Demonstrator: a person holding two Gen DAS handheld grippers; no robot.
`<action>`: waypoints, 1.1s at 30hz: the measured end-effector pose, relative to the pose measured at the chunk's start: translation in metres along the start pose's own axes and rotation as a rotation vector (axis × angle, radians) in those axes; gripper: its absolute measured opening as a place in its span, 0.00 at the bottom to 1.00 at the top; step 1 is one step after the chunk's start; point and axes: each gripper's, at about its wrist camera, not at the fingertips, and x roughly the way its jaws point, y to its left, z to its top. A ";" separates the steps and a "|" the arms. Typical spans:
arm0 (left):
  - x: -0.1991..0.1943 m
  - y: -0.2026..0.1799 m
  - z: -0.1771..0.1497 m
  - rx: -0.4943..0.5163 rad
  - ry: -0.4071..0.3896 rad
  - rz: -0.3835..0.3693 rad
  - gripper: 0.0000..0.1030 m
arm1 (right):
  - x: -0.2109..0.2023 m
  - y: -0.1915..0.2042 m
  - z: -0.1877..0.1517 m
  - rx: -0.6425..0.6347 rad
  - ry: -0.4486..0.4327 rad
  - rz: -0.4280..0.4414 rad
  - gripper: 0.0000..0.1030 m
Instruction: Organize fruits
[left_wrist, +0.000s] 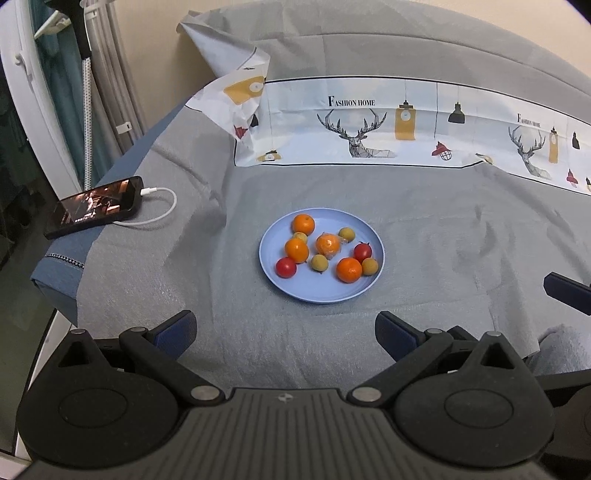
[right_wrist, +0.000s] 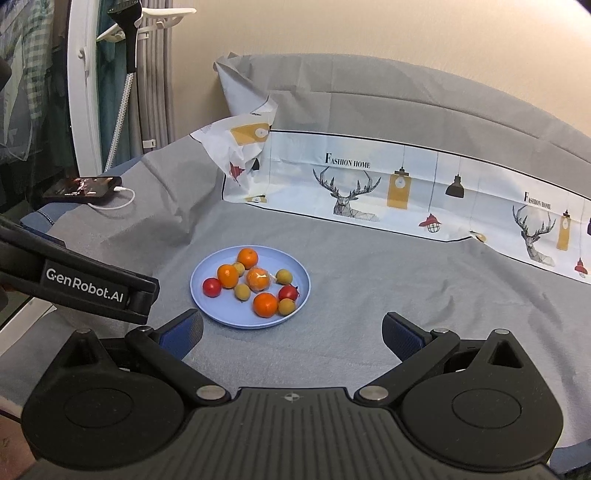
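A light blue plate (left_wrist: 317, 291) (right_wrist: 218, 314) rests on the grey cloth and carries several oranges (left_wrist: 348, 269) (right_wrist: 265, 304), two red tomatoes (left_wrist: 286, 267) (right_wrist: 211, 287) and several small yellow-green fruits (left_wrist: 319, 263) (right_wrist: 242, 291). One orange (left_wrist: 327, 245) (right_wrist: 258, 278) in the middle is wrapped in clear film. My left gripper (left_wrist: 286, 330) is open, just short of the plate's near rim. My right gripper (right_wrist: 291, 334) is open too, with the plate ahead and to its left. Neither holds anything.
A phone (left_wrist: 92, 206) (right_wrist: 83, 187) with a white cable lies at the cloth's left edge. A printed deer-pattern sheet (left_wrist: 369, 125) (right_wrist: 369, 188) stands along the back. The left gripper's body (right_wrist: 85, 288) juts in from the left in the right wrist view.
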 end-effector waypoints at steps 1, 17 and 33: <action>0.000 0.000 0.000 0.000 0.001 0.000 1.00 | -0.001 -0.001 0.000 0.000 -0.002 0.000 0.99; -0.001 -0.001 0.000 0.008 -0.001 0.006 1.00 | -0.002 -0.001 -0.001 0.000 -0.003 -0.001 0.99; 0.000 0.000 0.001 0.015 -0.008 0.004 1.00 | -0.001 0.001 -0.001 -0.004 0.002 -0.003 0.99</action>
